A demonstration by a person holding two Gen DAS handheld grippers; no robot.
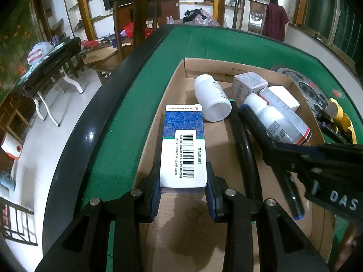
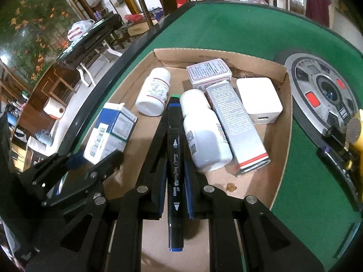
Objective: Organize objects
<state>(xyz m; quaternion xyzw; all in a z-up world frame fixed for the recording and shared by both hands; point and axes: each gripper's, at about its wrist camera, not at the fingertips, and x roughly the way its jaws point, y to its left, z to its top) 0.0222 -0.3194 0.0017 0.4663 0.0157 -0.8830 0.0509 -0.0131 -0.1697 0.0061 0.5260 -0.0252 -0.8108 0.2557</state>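
Observation:
My left gripper is shut on a blue and white medicine box with a barcode, held over the left side of a cardboard tray. The box also shows in the right wrist view. My right gripper is shut on a black art marker, held over the tray. In the tray lie two white bottles, a grey carton, a small printed box and a white charger.
The tray sits on a green felt table with a black rim. A round metal dial panel is set in the table on the right. A yellow tool lies at the right edge. Chairs and furniture stand beyond the table.

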